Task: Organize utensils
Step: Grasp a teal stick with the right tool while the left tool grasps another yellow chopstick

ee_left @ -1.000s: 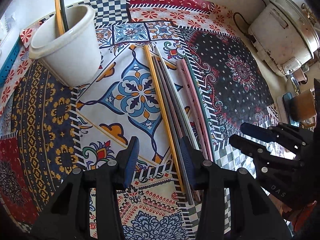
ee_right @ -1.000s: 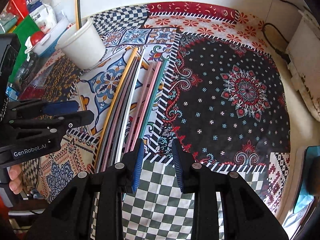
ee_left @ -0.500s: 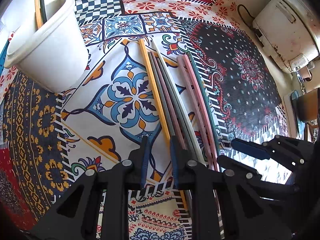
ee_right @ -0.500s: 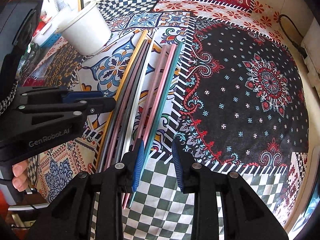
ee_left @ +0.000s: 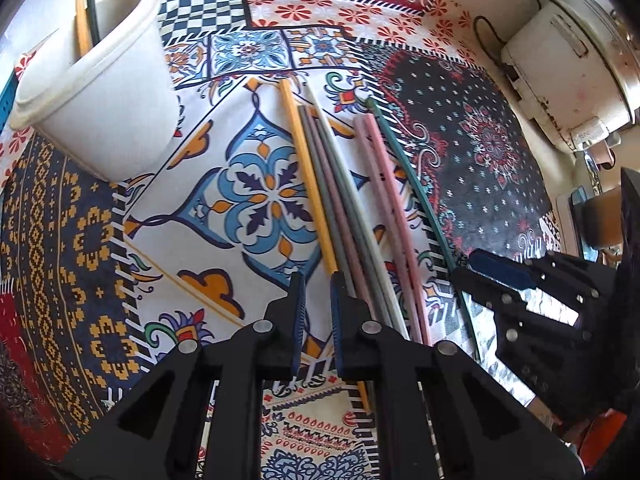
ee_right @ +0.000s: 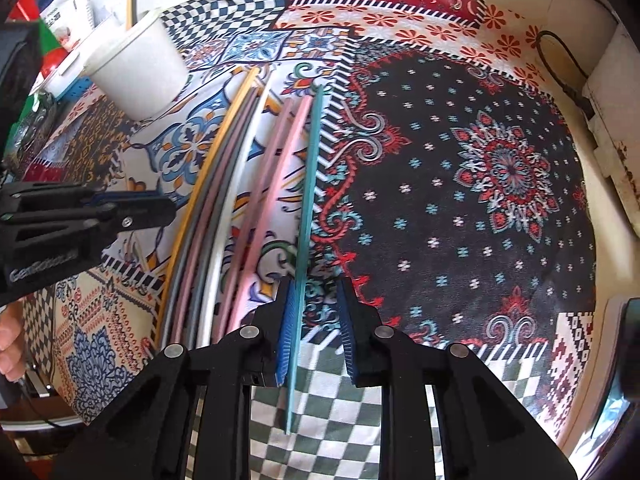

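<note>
The right gripper [ee_right: 313, 320] is closing around the teal chopstick [ee_right: 308, 196], which is lying against its left pad, not yet pinched. The left gripper [ee_left: 317, 312] has narrowed beside the yellow chopstick [ee_left: 306, 176], apparently gripping nothing. The sticks, on the patterned cloth [ee_right: 460, 200], look light, stiff and slippery, so gripping near the thick end seems best.

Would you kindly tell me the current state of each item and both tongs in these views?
White cup: upright, two sticks standing inside.
Loose chopsticks: lying side by side on the cloth.
Teal chopstick: resting against one jaw, not clamped.
Right tongs: have just been closing around the teal chopstick, a gap remains.
Left tongs: have just been closing, narrow gap, nothing visibly between.
</note>
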Tool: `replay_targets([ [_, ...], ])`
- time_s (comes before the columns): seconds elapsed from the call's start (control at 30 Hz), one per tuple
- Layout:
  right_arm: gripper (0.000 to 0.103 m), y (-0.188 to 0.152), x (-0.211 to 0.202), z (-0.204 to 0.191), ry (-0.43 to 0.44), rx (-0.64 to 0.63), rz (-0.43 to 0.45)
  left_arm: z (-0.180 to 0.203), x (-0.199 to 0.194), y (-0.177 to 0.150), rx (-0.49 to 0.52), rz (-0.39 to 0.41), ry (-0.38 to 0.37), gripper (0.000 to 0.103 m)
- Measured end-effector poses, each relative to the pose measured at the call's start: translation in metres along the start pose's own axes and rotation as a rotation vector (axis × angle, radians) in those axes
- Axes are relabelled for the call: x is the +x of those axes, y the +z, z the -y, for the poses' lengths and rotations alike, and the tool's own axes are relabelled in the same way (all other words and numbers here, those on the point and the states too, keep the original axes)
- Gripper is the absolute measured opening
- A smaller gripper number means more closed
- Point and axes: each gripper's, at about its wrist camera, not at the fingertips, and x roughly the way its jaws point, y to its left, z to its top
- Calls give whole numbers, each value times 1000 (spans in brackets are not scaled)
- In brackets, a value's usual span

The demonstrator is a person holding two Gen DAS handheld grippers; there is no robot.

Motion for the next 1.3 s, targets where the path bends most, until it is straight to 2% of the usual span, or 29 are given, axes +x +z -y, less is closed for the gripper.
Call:
replay_targets([
  [0.13, 11, 0, -1, 14, -15, 22, -11, 10, 9, 4, 14, -8, 11, 10],
  [0.3, 11, -4, -6, 23, 15, 32, -17, 4, 10, 14, -12, 1, 48, 10],
  [0.33, 11, -4, -7, 23, 25, 28, -18, 3, 10, 14, -8, 2, 61, 6],
  [0.53, 11, -7, -9, 21, 44, 0, -35, 6, 9, 12, 47, -7, 110, 4],
  [0.67, 8, -7, -7, 25, 30, -9, -35, -10, 0, -6, 46, -35, 106, 4],
  [0.8, 5, -17, -12, 45, 36, 16, -52, -32, -14, -31, 24, -60, 115, 4],
  [0.93, 6, -22, -17, 67, 57, 38, -78, -47, -22, -44, -28, -91, 79, 4],
  [1.07, 6, -13, -22, 77, 87, 26, -71, -54, -25, -43, -27, -114, 48, 4],
  [1.3, 6, 12, -19, 63, 101, -15, -72, -49, -18, -17, 6, -124, 59, 7],
])
